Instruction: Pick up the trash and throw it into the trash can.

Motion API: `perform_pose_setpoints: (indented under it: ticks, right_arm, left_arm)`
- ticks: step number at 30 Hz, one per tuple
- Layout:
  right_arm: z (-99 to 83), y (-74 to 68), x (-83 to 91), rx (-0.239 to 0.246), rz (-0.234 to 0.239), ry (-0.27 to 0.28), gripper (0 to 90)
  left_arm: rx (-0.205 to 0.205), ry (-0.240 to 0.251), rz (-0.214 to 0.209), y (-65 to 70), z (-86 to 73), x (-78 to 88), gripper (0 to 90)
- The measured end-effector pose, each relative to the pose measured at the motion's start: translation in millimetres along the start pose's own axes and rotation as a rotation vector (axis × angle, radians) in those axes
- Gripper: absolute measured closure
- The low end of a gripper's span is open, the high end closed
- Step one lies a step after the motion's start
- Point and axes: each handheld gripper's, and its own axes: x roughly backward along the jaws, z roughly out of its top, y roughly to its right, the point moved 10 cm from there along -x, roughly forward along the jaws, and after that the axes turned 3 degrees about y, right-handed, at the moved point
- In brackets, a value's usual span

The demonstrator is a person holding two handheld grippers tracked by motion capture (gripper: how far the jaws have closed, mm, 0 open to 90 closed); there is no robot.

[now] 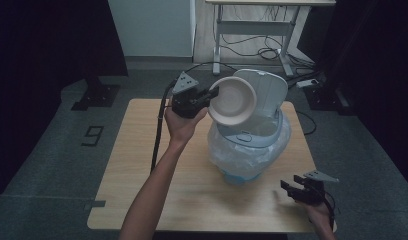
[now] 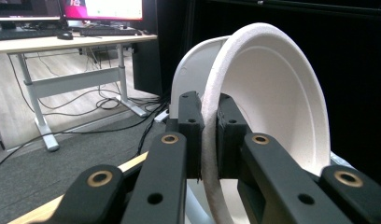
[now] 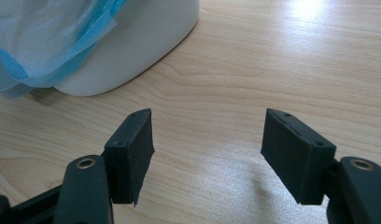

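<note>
- Left gripper (image 1: pixel 212 95) clamps the rim of a paper plate (image 1: pixel 233 100), held above the open bin (image 1: pixel 249 145).
- Right gripper (image 1: pixel 287 188), jaws spread and empty, rests near the bin.
- Best practice: tilt the plate over the bin's mouth before letting go.

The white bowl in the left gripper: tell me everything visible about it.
The white bowl is round and shallow with a thick rolled rim, matte like foam or pulp, and looks empty. It stands on edge, its hollow turned toward the person's side and right. The left gripper is shut on its rim, one of the fingers on each face. It hangs above the open mouth of the bag-lined bin, just before the raised lid.
</note>
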Motion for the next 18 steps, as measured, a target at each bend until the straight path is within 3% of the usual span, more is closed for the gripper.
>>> perform_pose_setpoints:
  ticks: [18]
  right_arm:
    - [-2.4,3.7,-0.6,-0.013,0.000,-0.004,33.4]
  left_arm:
    - [-0.020,-0.034,-0.019,15.0,2.4,-39.6,82.1]
